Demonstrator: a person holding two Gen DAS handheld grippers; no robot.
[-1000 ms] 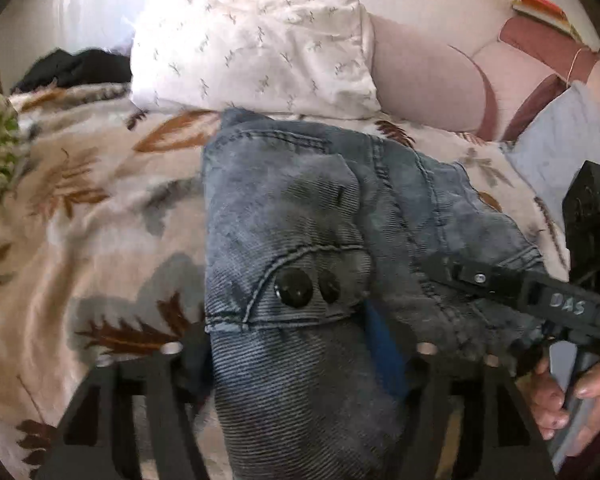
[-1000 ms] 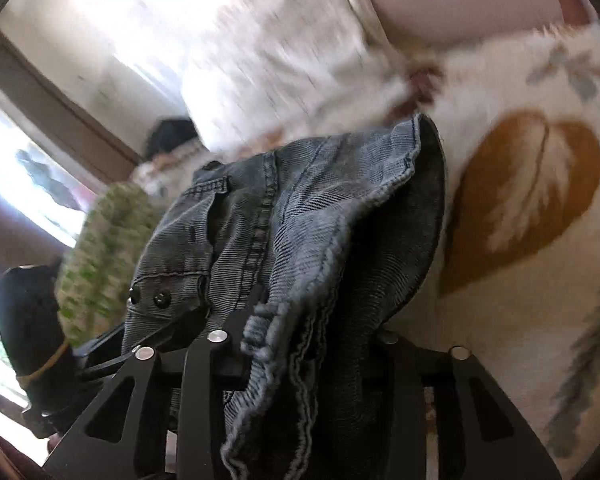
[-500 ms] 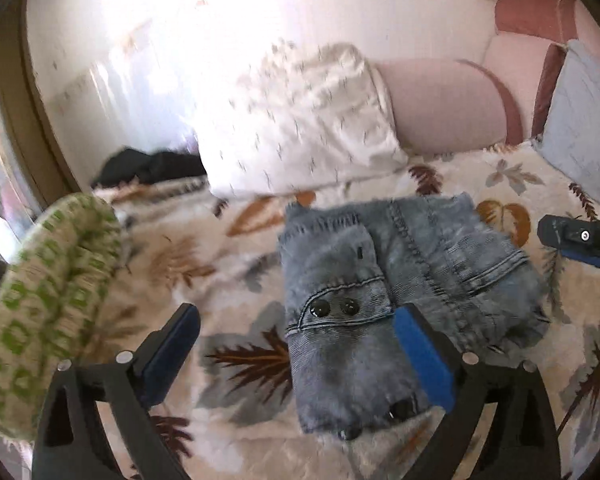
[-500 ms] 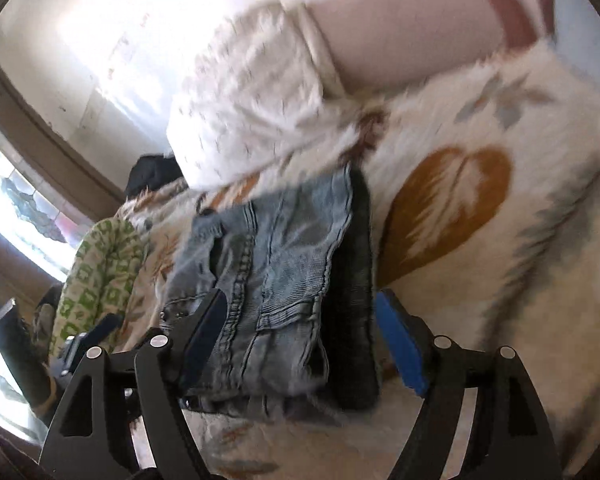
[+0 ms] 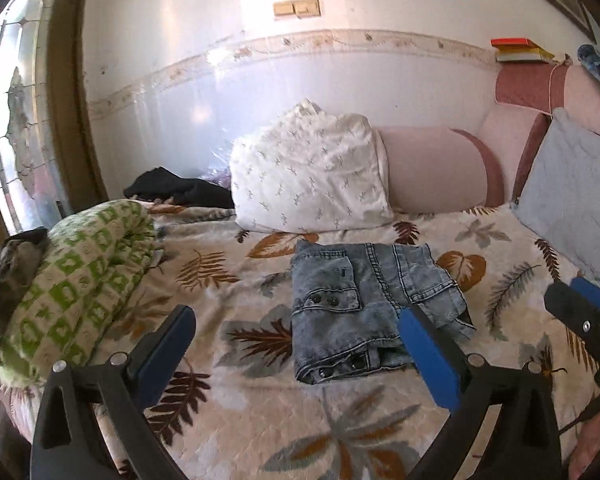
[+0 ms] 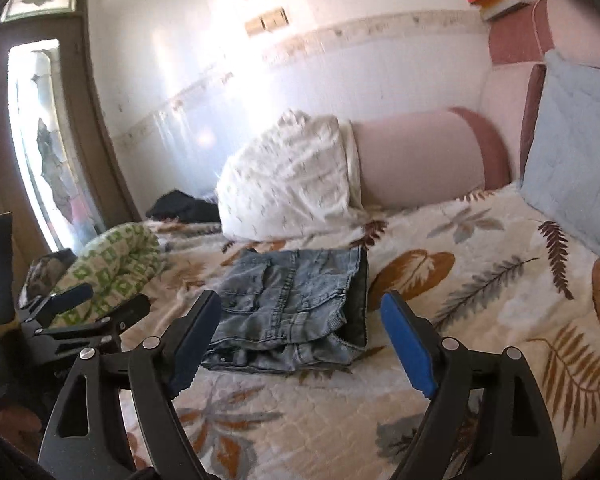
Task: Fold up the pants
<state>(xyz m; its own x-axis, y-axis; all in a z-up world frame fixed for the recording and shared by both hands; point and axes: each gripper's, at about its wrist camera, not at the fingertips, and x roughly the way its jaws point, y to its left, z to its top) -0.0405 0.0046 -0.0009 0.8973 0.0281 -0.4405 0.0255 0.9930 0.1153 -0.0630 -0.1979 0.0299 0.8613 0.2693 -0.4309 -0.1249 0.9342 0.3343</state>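
The blue denim pants (image 5: 363, 304) lie folded into a compact rectangle on the leaf-patterned bedspread (image 5: 260, 412); they also show in the right wrist view (image 6: 288, 308). My left gripper (image 5: 296, 340) is open and empty, held back from the near edge of the pants. My right gripper (image 6: 303, 332) is open and empty, also pulled back from the pants. The right gripper shows at the right edge of the left wrist view (image 5: 583, 316), and the left gripper at the left of the right wrist view (image 6: 80, 308).
A white pillow (image 5: 311, 176) and a pink bolster (image 5: 435, 168) lie behind the pants against the wall. A green checked bundle (image 5: 76, 276) sits at the left, dark clothes (image 5: 176, 190) behind it, a grey-blue cushion (image 5: 575, 208) at the right. A door with a glass pane (image 6: 44, 140) stands left.
Both grippers have let go of the pants, opened and pulled back and up. The pants now lie flat and folded on the bed.
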